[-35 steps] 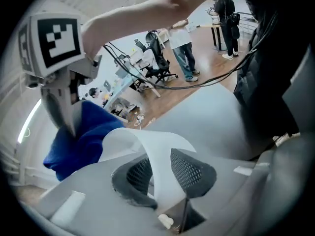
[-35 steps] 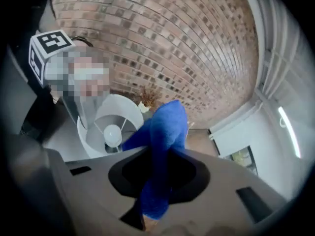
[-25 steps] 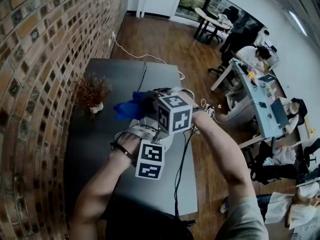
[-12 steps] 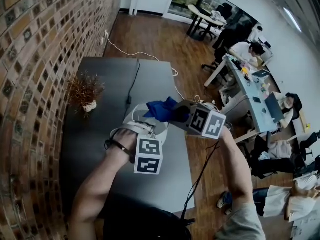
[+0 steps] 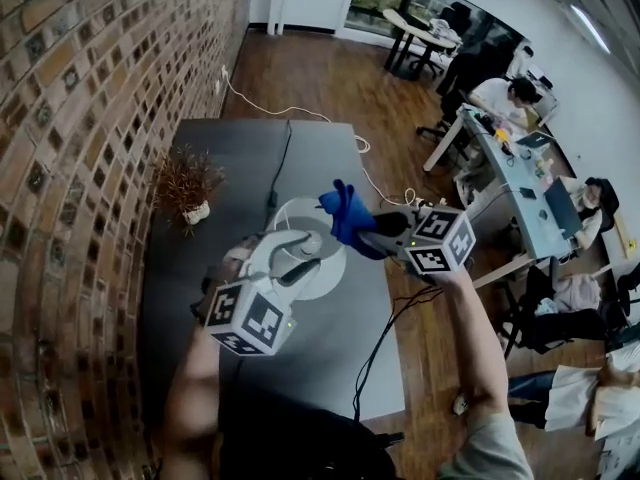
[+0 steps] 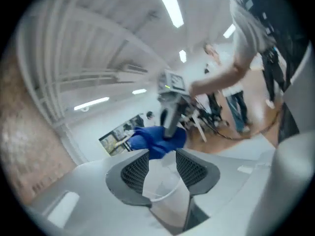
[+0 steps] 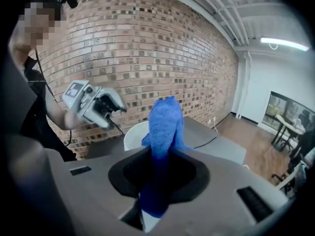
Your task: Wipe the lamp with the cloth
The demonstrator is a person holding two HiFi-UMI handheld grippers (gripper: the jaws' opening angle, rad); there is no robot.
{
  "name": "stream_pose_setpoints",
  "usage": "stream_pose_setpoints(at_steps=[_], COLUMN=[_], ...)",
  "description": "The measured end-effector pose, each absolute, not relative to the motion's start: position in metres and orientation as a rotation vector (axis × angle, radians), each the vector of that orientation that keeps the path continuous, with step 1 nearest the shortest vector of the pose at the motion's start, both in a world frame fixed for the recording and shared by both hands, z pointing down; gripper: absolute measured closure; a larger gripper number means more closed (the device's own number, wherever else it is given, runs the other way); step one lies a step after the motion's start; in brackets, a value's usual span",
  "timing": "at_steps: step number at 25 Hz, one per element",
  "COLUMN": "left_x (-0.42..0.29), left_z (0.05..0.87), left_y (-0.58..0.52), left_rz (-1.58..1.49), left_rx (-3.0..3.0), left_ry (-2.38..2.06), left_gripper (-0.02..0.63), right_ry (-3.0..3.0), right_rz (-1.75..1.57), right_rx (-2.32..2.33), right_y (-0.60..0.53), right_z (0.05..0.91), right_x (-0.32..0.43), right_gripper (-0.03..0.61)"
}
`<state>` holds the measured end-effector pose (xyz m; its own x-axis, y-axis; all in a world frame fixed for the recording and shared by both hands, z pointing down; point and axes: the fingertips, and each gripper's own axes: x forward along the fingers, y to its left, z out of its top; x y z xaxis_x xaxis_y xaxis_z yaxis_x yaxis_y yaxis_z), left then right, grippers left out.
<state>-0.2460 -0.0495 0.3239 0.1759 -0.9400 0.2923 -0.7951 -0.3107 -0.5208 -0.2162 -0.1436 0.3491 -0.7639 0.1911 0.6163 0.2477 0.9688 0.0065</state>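
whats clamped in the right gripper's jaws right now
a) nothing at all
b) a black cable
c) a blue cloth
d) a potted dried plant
C: in the right gripper view the blue cloth stands up from between the jaws of the right gripper, which are closed on it.

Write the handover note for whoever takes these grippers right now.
Left gripper: jaws apart, have just been opening, over the white lamp; nothing clearly gripped.
Right gripper: shut on the blue cloth, held up by the lamp's right edge; contact unclear.
Lamp stands on the grey table near the brick wall.
Done: cloth in gripper. Left: how much is wiped cannot be told; bring the cloth onto the lamp and wipe.
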Motion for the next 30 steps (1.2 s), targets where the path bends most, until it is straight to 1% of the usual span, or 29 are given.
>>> stream_pose_setpoints(at_steps=[2, 3, 4, 5, 6, 7, 8, 9, 11, 13, 15, 17, 20, 23, 25, 26, 28, 29, 30], left_x=[-0.304, -0.333, -0.358, -0.377, -0.389, -0.394, -0.393, -0.388, -0.37, -0.349, -0.329, -0.32, -0.329, -0.34, -0.364, -0.38, -0.419, -0.439, -0.455], left_z=[0.308, 0.306, 0.309, 0.316, 0.328, 0.341, 0.354, 0.366, 0.384, 0.392, 0.392, 0.39, 0.397, 0.409, 0.417, 0.412, 0.384, 0.367, 0.352], left_y=[-0.055, -0.065, -0.078, -0.094, -0.112, -0.131, -0.148, -0.163, -0.188, -0.201, -0.203, -0.201, -0.201, -0.203, -0.211, -0.212, -0.195, -0.175, -0.145], left_rz=[-0.449, -0.297, -0.199, -0.183, -0.249, -0.35, -0.429, -0.462, -0.423, -0.313, -0.167, -0.116, -0.187, -0.268, -0.336, -0.308, -0.115, 0.033, 0.193], left_rx=[-2.331, -2.416, -2.502, -2.569, -2.617, -2.661, -2.723, -2.807, -2.983, -3.136, -3.283, -3.343, -3.317, -3.245, -3.125, -3.053, -2.874, -2.762, -2.638], left_ry=[1.841, 1.886, 1.911, 1.931, 1.946, 1.942, 1.92, 1.889, 1.831, 1.746, 1.577, 1.435, 1.42, 1.484, 1.626, 1.719, 1.928, 2.036, 2.131], left_gripper=[0.44, 0.481, 0.484, 0.488, 0.489, 0.493, 0.518, 0.518, 0.512, 0.489, 0.48, 0.48, 0.36, 0.291, 0.284, 0.285, 0.331, 0.345, 0.381], right_ry=[-2.475, -2.482, -2.486, -2.482, -2.47, -2.452, -2.422, -2.377, -2.255, -2.164, -2.143, -2.137, -2.065, -1.948, -1.852, -1.839, -1.914, -1.982, -2.055], right_rz=[-0.15, -0.196, -0.28, -0.405, -0.551, -0.69, -0.808, -0.905, -1.06, -1.158, -1.193, -1.236, -1.355, -1.445, -1.492, -1.486, -1.398, -1.325, -1.238], right_rx=[-0.288, -0.281, -0.274, -0.268, -0.262, -0.25, -0.227, -0.185, -0.058, 0.055, 0.106, 0.087, 0.01, -0.067, -0.116, -0.134, -0.142, -0.138, -0.136], right_y=[-0.144, -0.143, -0.14, -0.134, -0.126, -0.116, -0.107, -0.1, -0.095, -0.089, -0.079, -0.066, -0.049, -0.04, -0.043, -0.046, -0.053, -0.057, -0.061], right_z=[0.343, 0.337, 0.33, 0.321, 0.311, 0.301, 0.294, 0.294, 0.303, 0.314, 0.323, 0.332, 0.351, 0.369, 0.377, 0.376, 0.369, 0.362, 0.355], right_x=[-0.214, -0.212, -0.212, -0.213, -0.218, -0.227, -0.24, -0.255, -0.282, -0.304, -0.319, -0.33, -0.342, -0.341, -0.336, -0.334, -0.331, -0.331, -0.33], right_gripper=[0.502, 0.502, 0.502, 0.502, 0.5, 0.5, 0.5, 0.5, 0.5, 0.501, 0.5, 0.502, 0.502, 0.5, 0.5, 0.5, 0.5, 0.5, 0.5])
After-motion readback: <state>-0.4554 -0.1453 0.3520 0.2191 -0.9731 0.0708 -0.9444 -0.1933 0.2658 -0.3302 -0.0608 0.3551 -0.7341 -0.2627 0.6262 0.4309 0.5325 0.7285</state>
